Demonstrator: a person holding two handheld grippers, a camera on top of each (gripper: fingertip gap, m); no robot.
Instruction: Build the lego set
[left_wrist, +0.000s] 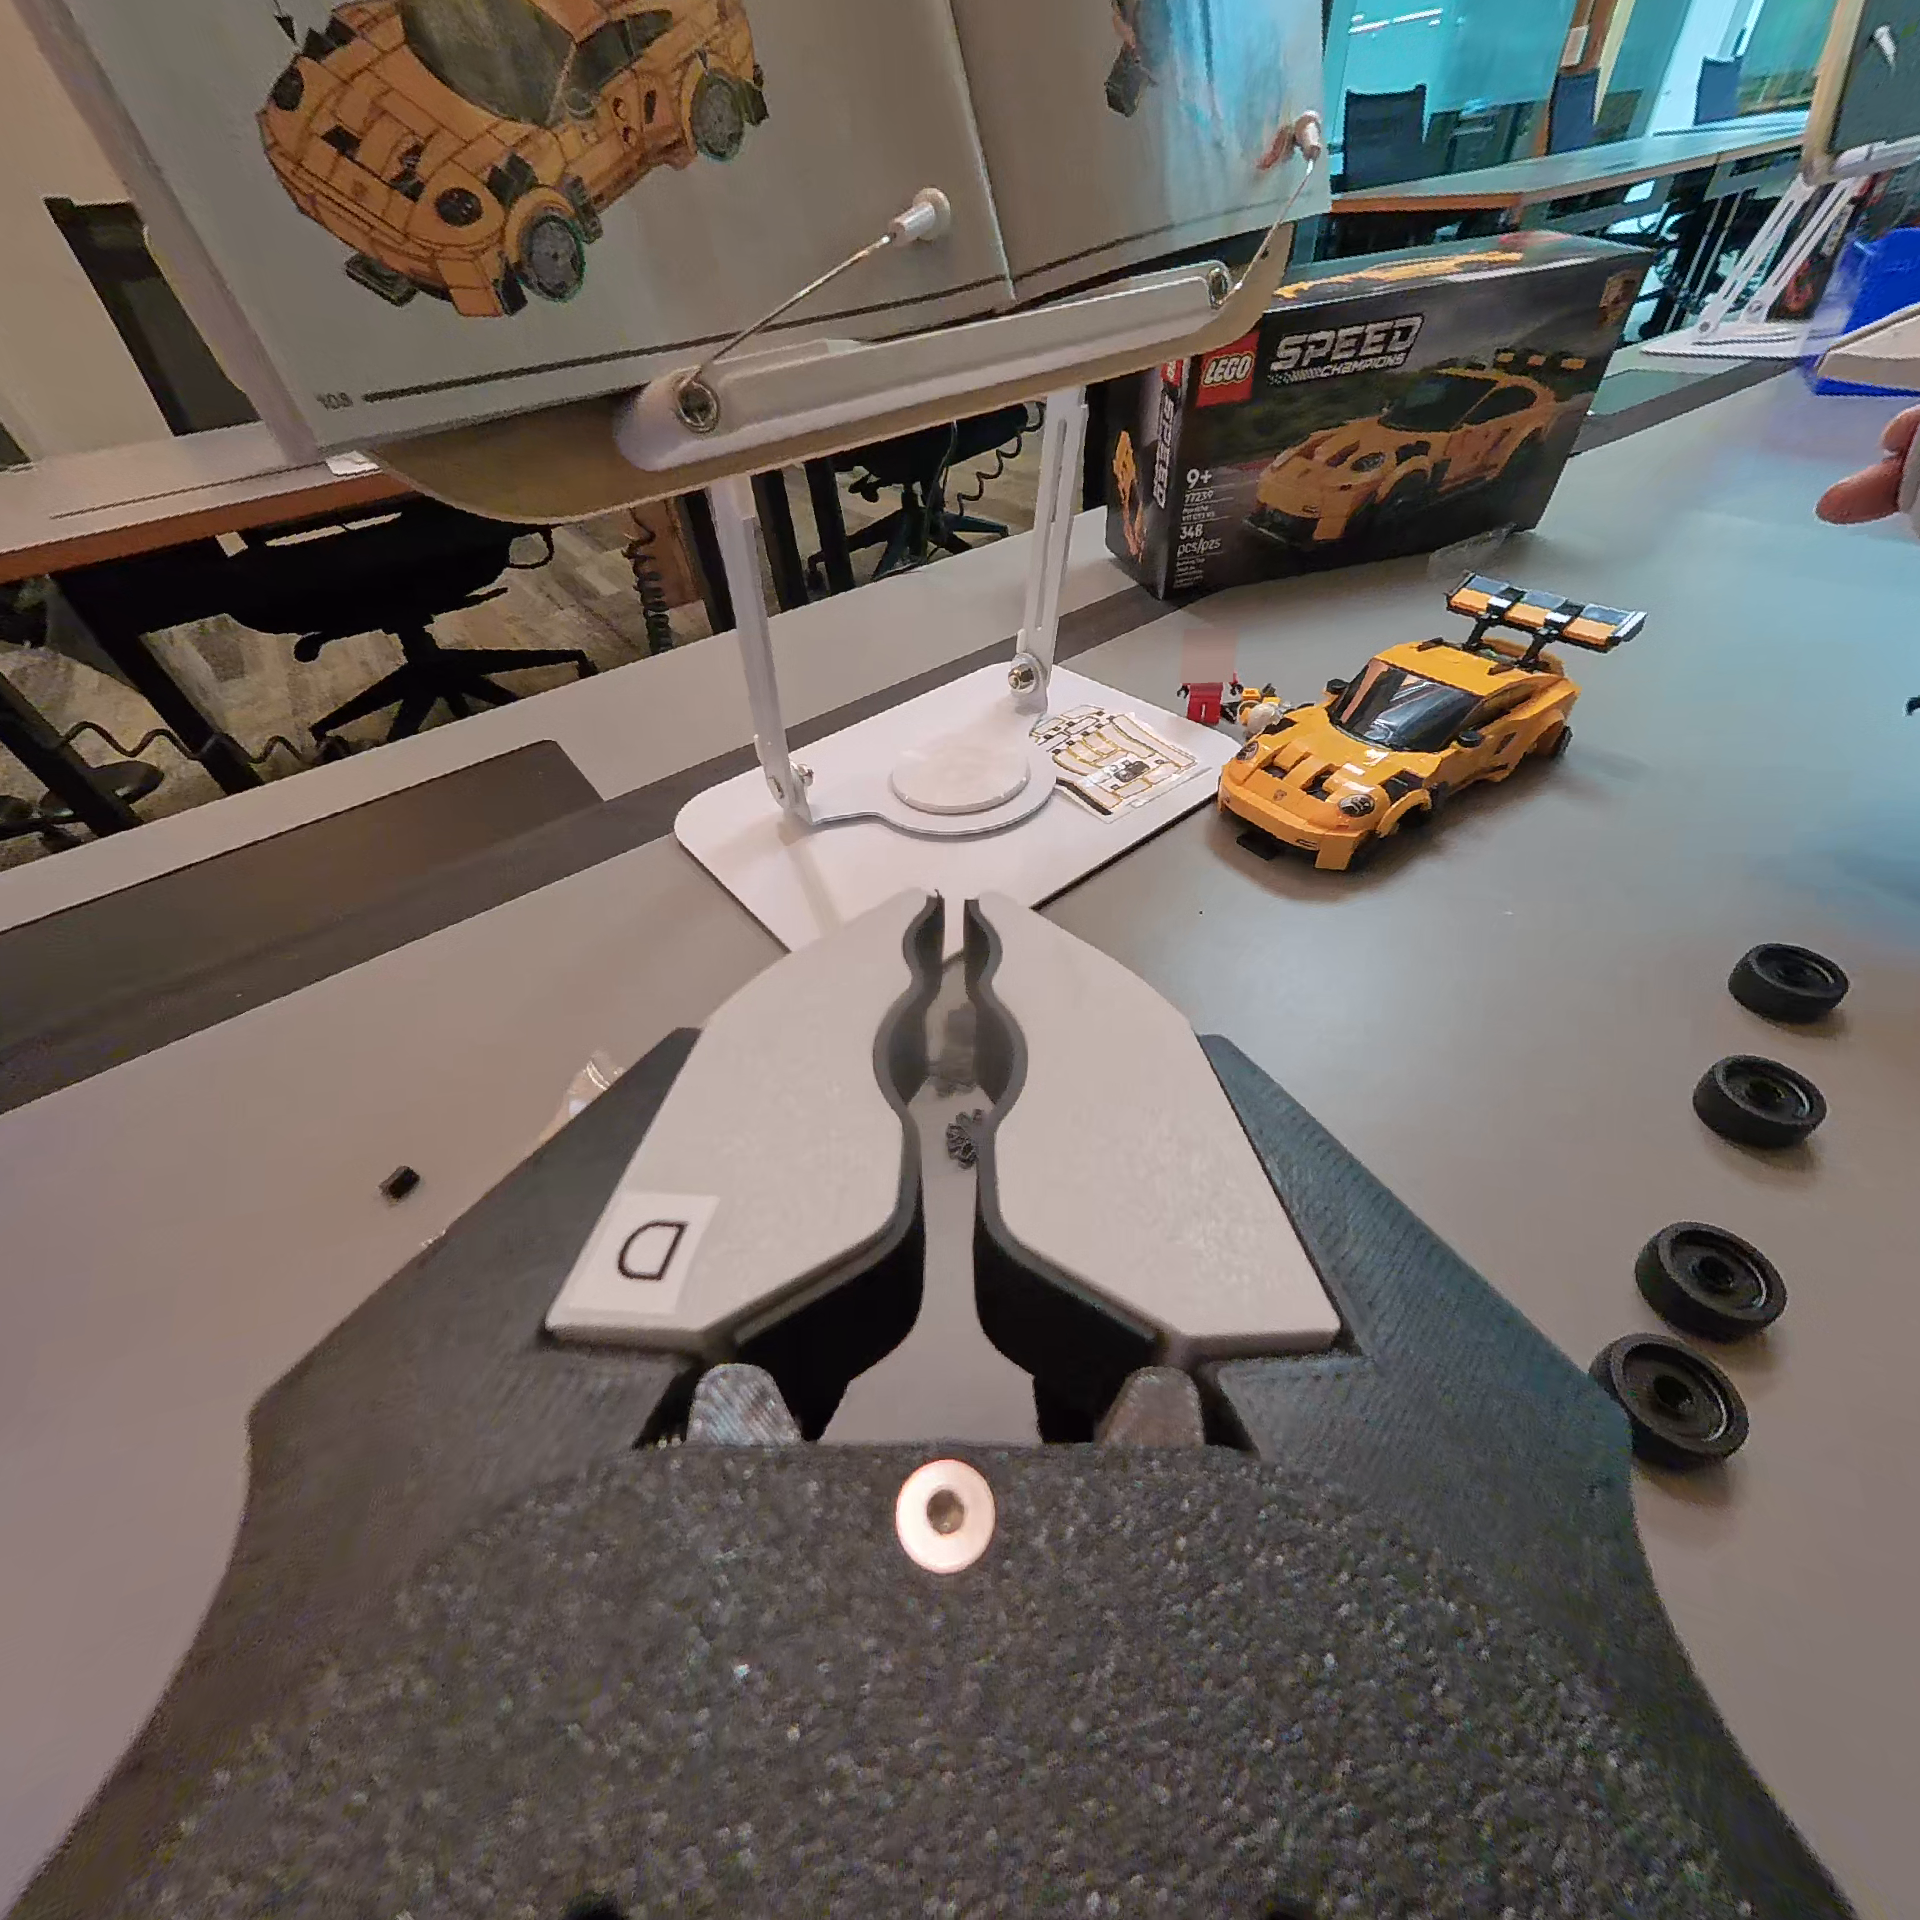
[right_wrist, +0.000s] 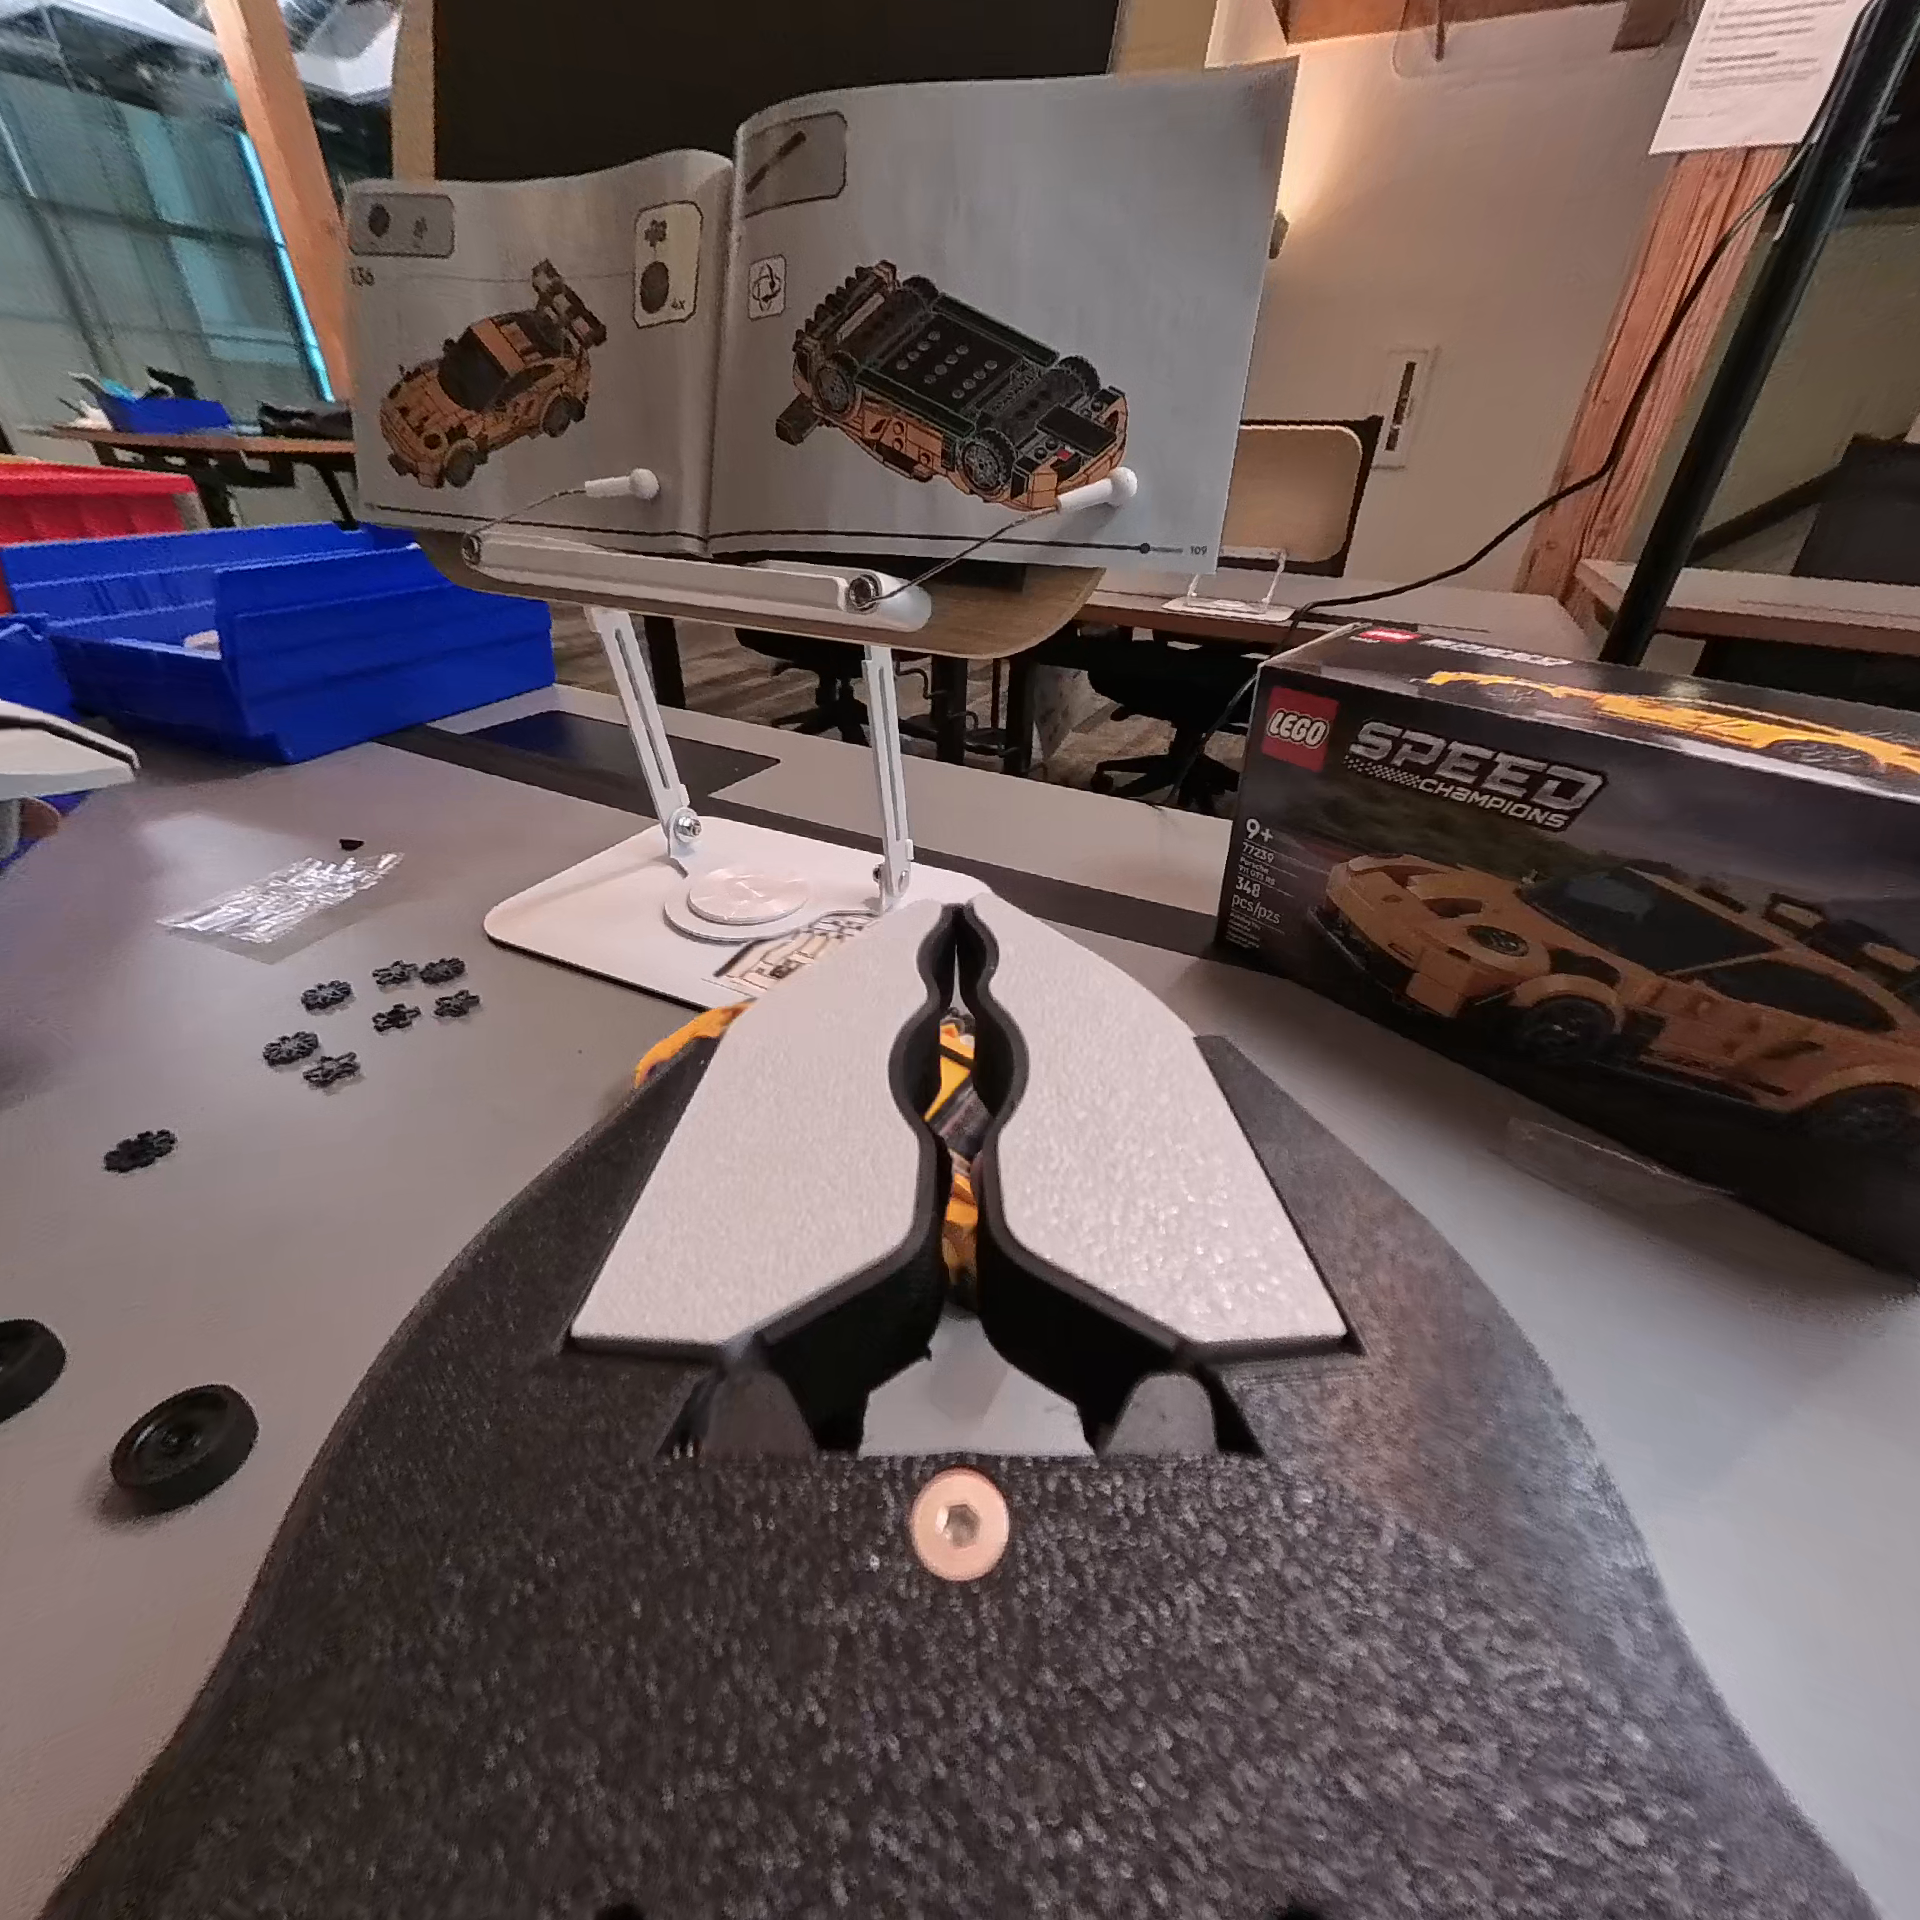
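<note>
The yellow Lego car (left_wrist: 1392, 748) with a rear wing stands on the grey table (left_wrist: 1351, 1039), right of my left gripper. Several black tyres (left_wrist: 1759, 1099) lie in a row nearer, at the right. My left gripper (left_wrist: 953, 914) is shut and empty above the table; small black hub pieces (left_wrist: 966, 1132) show through its gap. My right gripper (right_wrist: 961, 920) is shut and empty, hovering over the car (right_wrist: 691, 1034), which shows yellow beneath and between the fingers. Several black hub pieces (right_wrist: 384, 1003) and tyres (right_wrist: 185, 1444) lie to its left.
The open manual (right_wrist: 810, 343) sits on a white stand (left_wrist: 935, 800) with a sticker sheet (left_wrist: 1117, 774) on its base. The set's box (right_wrist: 1579, 894) stands at the right. Blue bins (right_wrist: 281, 623) and a clear bag (right_wrist: 281, 894) are at the left. Minifigure parts (left_wrist: 1236, 707) lie by the car. About 30 cm separates my left fingertips from my right.
</note>
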